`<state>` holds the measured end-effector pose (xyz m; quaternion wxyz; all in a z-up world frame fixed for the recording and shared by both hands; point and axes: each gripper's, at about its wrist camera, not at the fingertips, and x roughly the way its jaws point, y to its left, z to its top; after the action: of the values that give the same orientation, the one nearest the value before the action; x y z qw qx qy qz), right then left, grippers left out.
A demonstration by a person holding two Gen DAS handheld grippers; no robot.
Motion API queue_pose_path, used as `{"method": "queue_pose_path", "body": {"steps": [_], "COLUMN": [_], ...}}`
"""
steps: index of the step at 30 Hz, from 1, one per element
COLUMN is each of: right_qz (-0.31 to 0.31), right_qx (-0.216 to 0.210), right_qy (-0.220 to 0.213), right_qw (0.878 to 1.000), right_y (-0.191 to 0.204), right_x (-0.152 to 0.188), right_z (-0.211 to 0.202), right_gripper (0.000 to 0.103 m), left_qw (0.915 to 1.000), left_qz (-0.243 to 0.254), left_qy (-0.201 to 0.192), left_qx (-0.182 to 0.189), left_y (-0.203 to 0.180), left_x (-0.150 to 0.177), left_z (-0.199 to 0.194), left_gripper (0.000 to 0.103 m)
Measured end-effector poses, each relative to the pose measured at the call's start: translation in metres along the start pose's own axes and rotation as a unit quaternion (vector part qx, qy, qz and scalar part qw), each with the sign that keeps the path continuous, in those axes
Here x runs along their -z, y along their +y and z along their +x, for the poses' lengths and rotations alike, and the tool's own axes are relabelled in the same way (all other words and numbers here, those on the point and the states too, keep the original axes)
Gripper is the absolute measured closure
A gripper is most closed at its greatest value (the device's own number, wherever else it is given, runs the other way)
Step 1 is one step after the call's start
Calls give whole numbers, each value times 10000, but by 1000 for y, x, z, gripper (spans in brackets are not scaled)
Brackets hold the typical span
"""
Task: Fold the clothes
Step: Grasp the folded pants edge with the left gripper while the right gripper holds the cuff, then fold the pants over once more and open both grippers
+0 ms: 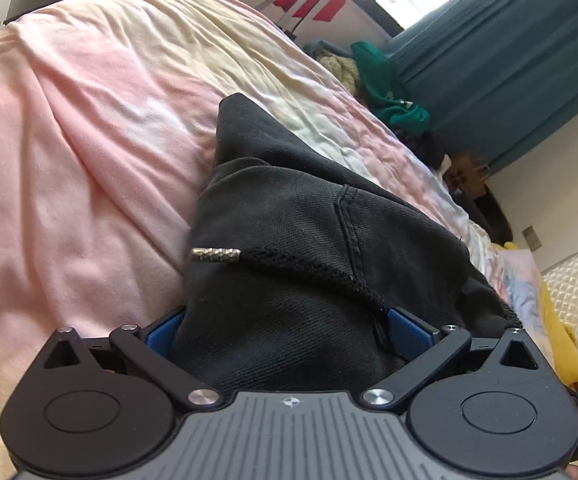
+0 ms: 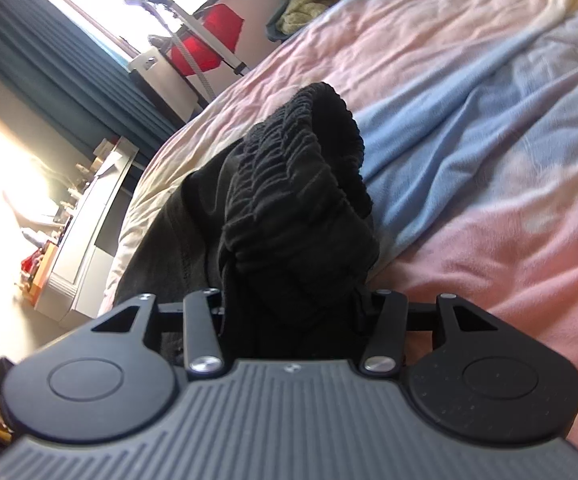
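Two handheld grippers are each holding part of one black cotton garment with a ribbed elastic waistband above a bed covered in a wrinkled pastel sheet of pink, cream and pale blue. In the left wrist view, the left gripper is grasping a thick bunch of the dark fabric between its blue-padded fingers, which are standing fairly wide around the cloth. A black braided drawstring with a silver metal tip is lying across the fabric just ahead of that gripper. In the right wrist view, the right gripper is clenching the gathered waistband, which is rising in a bunched fold in front of it, with the sheet behind. Beyond the bed, teal curtains are hanging beside a bright window, a heap of green and cream clothes is sitting at the bed's far edge, and a red item is hanging on a metal rack.
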<state>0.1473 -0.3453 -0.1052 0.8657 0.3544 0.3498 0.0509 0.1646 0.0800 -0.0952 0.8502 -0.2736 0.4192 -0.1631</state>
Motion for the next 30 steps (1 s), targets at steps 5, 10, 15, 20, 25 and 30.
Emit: {"method": "queue_pose_path", "body": {"steps": [5, 10, 15, 20, 25, 30], "right_qz": [-42, -106, -262, -92, 173, 461], "right_qx": [75, 97, 59, -574, -1210, -1544], "right_qy": [-16, -88, -280, -502, -725, -1130], "right_qw": [10000, 9999, 9992, 9970, 9899, 9804], "right_y": [3, 6, 17, 22, 20, 6], "right_x": [1, 1, 3, -6, -25, -65], "right_z": [5, 3, -7, -23, -40, -61], "right_gripper": [51, 52, 56, 58, 60, 60], "left_qw": [9998, 9984, 9947, 9940, 9906, 9889], "left_qz": [186, 314, 578, 531, 714, 1040], "left_qy": [-19, -317, -669, -796, -935, -910], "left_qx": [-116, -352, -527, -521, -692, -540], "left_y": [-7, -17, -33, -50, -100, -165], "left_x": [5, 16, 25, 16, -3, -31], "left_z": [3, -3, -19, -39, -57, -50], "left_gripper": [1, 17, 39, 60, 68, 68]}}
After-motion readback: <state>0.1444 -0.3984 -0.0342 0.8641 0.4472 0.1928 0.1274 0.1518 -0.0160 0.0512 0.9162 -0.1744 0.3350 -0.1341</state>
